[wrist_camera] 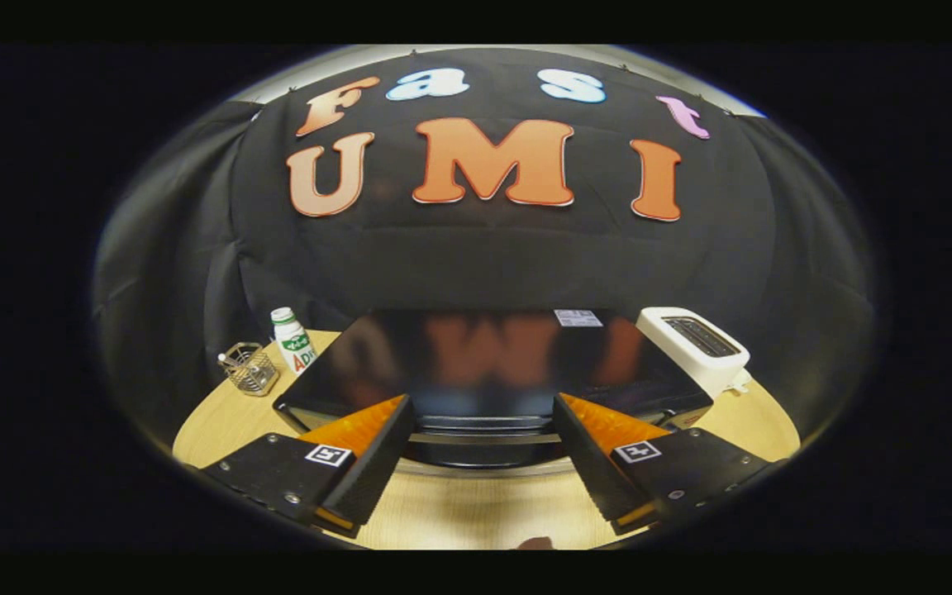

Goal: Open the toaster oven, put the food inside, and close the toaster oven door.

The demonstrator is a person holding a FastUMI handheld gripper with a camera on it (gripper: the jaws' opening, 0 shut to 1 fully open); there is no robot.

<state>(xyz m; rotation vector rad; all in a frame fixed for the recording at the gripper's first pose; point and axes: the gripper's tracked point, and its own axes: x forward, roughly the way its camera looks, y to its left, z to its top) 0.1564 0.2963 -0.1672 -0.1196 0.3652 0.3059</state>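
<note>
step: opening door | gripper (483, 413) is hovering with jaws spread wide, gripping nothing | toaster oven (484, 364) is sitting just ahead on the table (476, 512); its handle (484, 440) is lying between the fingers | advice: descend level; pinch the handle centrally; pull gently

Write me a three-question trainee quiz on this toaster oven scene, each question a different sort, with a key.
1. True or false: the hand-held gripper is shut on the toaster oven's handle.
2. Which stands closest to the white bottle? A) wire basket B) white toaster C) a plate
3. Fill in: the toaster oven sits on a wooden ____.

Key
1. False: its fingers are spread apart, with the toaster oven's front edge and handle between and just ahead of them, not pressed.
2. A: the basket is right beside the bottle; the toaster is on the oven's other side.
3. table.
</note>
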